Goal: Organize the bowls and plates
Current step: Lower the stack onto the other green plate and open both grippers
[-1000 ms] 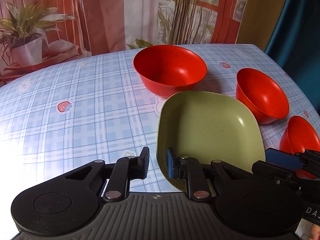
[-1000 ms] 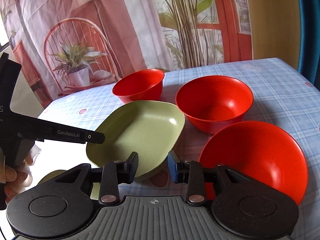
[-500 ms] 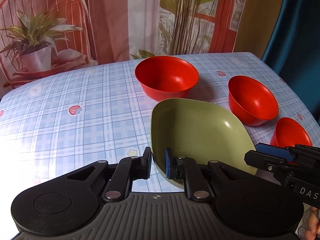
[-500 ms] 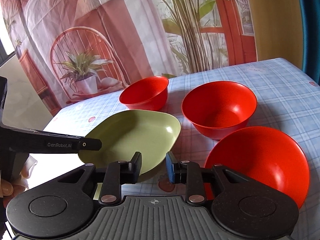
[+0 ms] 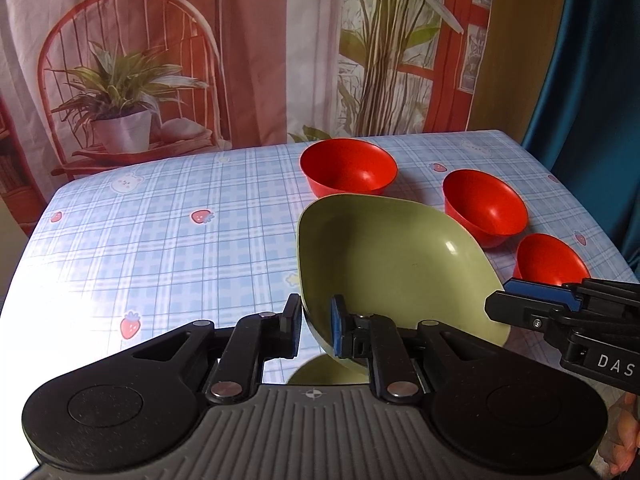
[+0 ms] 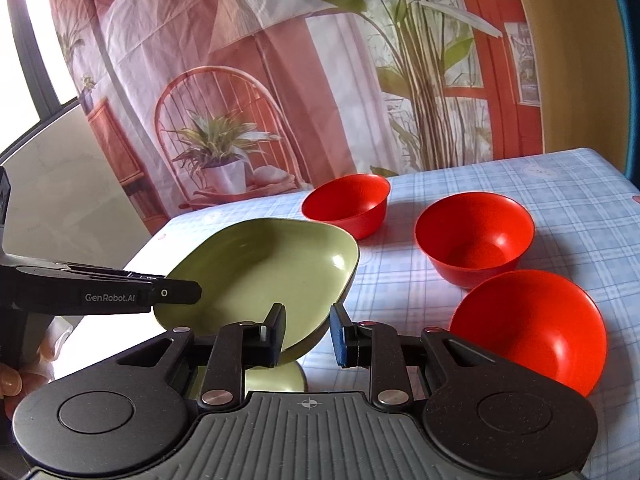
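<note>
A green squarish plate (image 5: 396,264) is lifted off the table and tilted; my left gripper (image 5: 316,330) is shut on its near rim. It also shows in the right wrist view (image 6: 264,268). A second green plate (image 5: 320,372) lies on the table under it, mostly hidden, and shows in the right wrist view (image 6: 272,380). Three red bowls stand on the table: far (image 5: 348,168), middle (image 5: 486,208), near (image 5: 550,260). My right gripper (image 6: 306,334) is open and empty, close to the lifted plate's right edge, with the near red bowl (image 6: 532,324) to its right.
The table has a blue checked cloth (image 5: 160,248) with strawberry prints. A printed curtain backdrop (image 5: 200,48) hangs behind it. A dark blue curtain (image 5: 600,80) hangs at the right. The table's right edge is close to the bowls.
The left gripper has lifted the green plate up off the table and tilted it, which uncovers a second green plate below. The right gripper has risen a little beside it.
</note>
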Motion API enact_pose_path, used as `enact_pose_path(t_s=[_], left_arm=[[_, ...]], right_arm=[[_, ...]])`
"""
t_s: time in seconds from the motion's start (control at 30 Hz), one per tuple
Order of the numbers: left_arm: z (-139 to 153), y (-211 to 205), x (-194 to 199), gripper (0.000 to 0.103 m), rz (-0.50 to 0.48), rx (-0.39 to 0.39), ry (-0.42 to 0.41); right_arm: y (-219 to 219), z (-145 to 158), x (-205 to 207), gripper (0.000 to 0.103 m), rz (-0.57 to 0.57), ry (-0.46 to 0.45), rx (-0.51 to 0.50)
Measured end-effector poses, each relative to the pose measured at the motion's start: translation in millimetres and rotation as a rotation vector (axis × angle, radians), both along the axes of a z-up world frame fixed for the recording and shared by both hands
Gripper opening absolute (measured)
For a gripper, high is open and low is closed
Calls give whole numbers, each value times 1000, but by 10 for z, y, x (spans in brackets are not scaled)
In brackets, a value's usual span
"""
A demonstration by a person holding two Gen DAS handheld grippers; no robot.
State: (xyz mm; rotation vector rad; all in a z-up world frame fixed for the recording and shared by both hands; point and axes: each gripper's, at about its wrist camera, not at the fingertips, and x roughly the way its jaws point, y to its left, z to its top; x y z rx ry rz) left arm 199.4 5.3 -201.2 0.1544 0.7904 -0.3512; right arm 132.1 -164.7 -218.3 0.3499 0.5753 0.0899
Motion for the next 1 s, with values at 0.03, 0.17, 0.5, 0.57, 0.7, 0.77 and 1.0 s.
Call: enact_pose_path(t_s=[0.03, 0.17, 0.5, 0.57, 0.7, 0.77, 1.0], left_arm=[[9, 28, -52, 17, 3, -1, 0], [17, 132, -250, 18, 15, -18, 10], [-125, 320, -678, 19, 65, -70, 33], [-154, 351, -732, 19, 79, -85, 38], [-221, 389, -834, 19, 107, -106, 38], [-254, 397, -860, 19, 117, -110, 41], [-301, 404, -897, 21, 124, -110, 40]], right_arm=[[18, 10, -29, 24, 10, 3, 2], [95, 40, -171, 24, 43, 18, 14], [300, 29, -435, 24, 81, 67, -1], [315, 37, -468, 24, 88, 65, -2], [382, 24, -496, 24, 98, 82, -17], [405, 4, -503, 24, 100, 92, -20], [412, -51, -482, 25, 102, 112, -30]])
